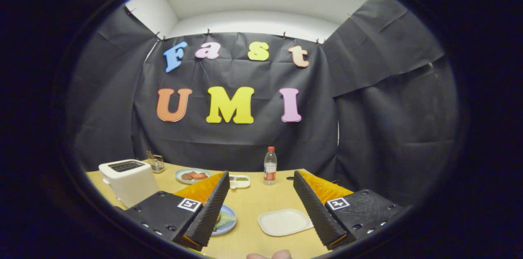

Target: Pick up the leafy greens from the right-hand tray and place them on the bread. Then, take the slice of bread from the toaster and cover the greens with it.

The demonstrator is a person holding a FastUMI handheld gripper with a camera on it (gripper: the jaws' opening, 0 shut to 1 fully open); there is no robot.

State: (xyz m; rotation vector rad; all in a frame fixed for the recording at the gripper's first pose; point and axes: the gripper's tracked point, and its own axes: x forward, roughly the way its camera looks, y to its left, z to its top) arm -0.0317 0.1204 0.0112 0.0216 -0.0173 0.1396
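While the fingers (212, 210) are held wide apart and grasp nothing, they hang low over the near edge of the desk (253, 202). A white tray (284, 222) lies between them, close to the right one, and its face looks bare. A plate (229, 220) is half hidden behind the left finger; something pale and greenish is seen on it, but whether that is bread, greens or both cannot be told. A small dish (240, 180) with green in it stands beyond the fingertips, toward the far edge. The toaster (128, 181) stands at the left edge, and its slot is too dark for a slice to be made out. The scene would fit greens yet to be fetched from the far dish as well as greens already laid on the plate with the toaster slice to follow, so no one target can be fixed. Whichever is meant, the wide opening should be kept until the thing lies squarely between the fingers. Soft leaves should be pinched lightly, bread should be gripped by its edges, and either should be lowered flat onto the plate.
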